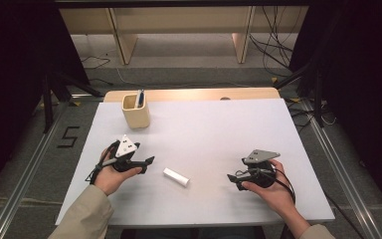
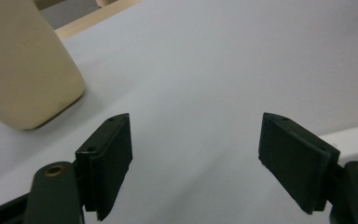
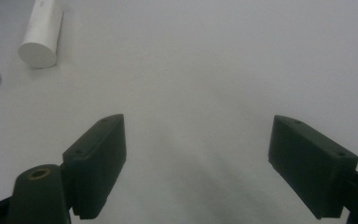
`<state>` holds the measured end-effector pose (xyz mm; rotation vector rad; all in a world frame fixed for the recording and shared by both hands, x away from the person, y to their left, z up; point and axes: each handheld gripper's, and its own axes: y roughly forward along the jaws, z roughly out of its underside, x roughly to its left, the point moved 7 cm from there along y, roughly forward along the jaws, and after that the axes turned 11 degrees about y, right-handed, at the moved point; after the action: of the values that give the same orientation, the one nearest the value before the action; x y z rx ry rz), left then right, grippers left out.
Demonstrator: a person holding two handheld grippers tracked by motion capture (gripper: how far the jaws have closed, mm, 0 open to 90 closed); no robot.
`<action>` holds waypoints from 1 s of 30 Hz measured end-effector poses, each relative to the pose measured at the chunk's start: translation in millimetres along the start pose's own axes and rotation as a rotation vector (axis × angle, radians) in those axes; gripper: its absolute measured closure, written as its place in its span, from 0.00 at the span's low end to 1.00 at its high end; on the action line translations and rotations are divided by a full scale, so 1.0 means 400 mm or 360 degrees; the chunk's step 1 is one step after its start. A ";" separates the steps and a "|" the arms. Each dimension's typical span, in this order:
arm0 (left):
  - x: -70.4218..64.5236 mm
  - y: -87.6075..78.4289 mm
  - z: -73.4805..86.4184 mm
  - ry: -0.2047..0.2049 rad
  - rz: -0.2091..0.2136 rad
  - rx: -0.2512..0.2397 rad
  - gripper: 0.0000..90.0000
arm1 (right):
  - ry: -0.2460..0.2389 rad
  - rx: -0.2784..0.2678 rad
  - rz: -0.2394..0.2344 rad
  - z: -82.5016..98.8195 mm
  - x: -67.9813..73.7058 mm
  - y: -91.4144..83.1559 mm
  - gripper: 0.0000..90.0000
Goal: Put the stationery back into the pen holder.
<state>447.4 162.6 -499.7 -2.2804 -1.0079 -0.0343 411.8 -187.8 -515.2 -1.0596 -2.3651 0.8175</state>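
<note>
High view: a white cylinder (image 1: 176, 177) lies on its side on the white table (image 1: 219, 129), between the two grippers and touching neither. The left gripper (image 1: 148, 161) is held just left of the cylinder, its jaws pointing right toward it; the right gripper (image 1: 233, 178) is held farther off on the other side, jaws pointing left. A beige cup (image 1: 135, 111) stands upright near the table's far left edge with a blue pen (image 1: 140, 98) standing in it. Left gripper view: the left gripper (image 2: 196, 140) has its jaws spread wide with nothing between them, bare table surface beyond; the beige cup (image 2: 23, 65) shows at upper left, and a white edge at the right border may be the cylinder, though this cannot be confirmed. Right gripper view: the right gripper (image 3: 196, 147) is likewise spread wide and empty, and the white cylinder (image 3: 42, 32) lies at upper left, well clear of the jaws, its flat round end facing the camera.
</note>
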 end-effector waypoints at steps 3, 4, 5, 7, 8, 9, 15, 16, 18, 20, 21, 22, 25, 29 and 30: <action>-0.012 0.000 -0.001 0.0025 0.0033 -0.0001 0.28 | 0.0002 0.0000 0.0000 0.000 0.000 0.000 0.22; -0.016 0.001 0.000 0.0035 0.0049 0.0003 0.28 | 0.0002 0.0001 0.0000 0.000 0.000 0.000 0.22; -0.019 0.002 0.000 0.0040 0.0054 0.0003 0.28 | 0.0001 0.0001 -0.0001 0.000 0.000 0.000 0.22; -0.025 0.003 0.002 0.0057 0.0078 0.0009 0.28 | 0.0002 0.0002 -0.0001 0.000 0.000 0.000 0.22; -0.028 0.004 0.002 0.0063 0.0085 0.0008 0.28 | 0.0002 0.0001 0.0000 0.000 0.000 0.000 0.22; -0.030 0.004 0.003 0.0069 0.0092 0.0010 0.28 | 0.0001 0.0001 0.0000 0.000 0.000 0.000 0.22; -0.044 0.003 0.003 0.0120 0.0156 0.0013 0.28 | 0.0001 0.0001 0.0000 0.000 -0.001 0.000 0.22; -0.046 0.003 0.002 0.0137 0.0166 0.0018 0.28 | 0.0001 0.0001 -0.0001 0.000 -0.001 0.001 0.22; -0.051 0.004 0.001 0.0161 0.0181 0.0024 0.29 | 0.0003 0.0001 -0.0001 0.000 0.000 0.001 0.22; -0.056 0.004 -0.001 0.0181 0.0195 0.0030 0.29 | 0.0002 0.0001 -0.0002 0.000 0.000 0.001 0.22; -0.059 0.004 -0.002 0.0191 0.0199 0.0032 0.29 | 0.0002 0.0001 -0.0002 0.000 -0.001 0.001 0.22; -0.061 0.004 -0.002 0.0211 0.0209 0.0037 0.29 | 0.0003 0.0001 -0.0002 0.000 0.000 0.001 0.22; -0.069 0.005 -0.004 0.0237 0.0231 0.0037 0.30 | 0.0002 0.0002 -0.0003 0.000 0.000 0.001 0.22; -0.076 0.007 -0.002 0.0248 0.0246 0.0043 0.30 | 0.0000 0.0000 -0.0009 0.000 0.002 0.002 0.22; -0.078 0.007 -0.002 0.0250 0.0252 0.0046 0.30 | 0.0002 -0.0003 -0.0013 -0.001 0.004 0.002 0.22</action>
<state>427.6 140.4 -509.0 -2.2847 -0.7408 -0.1296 411.4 -185.9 -515.4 -1.0501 -2.3683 0.8113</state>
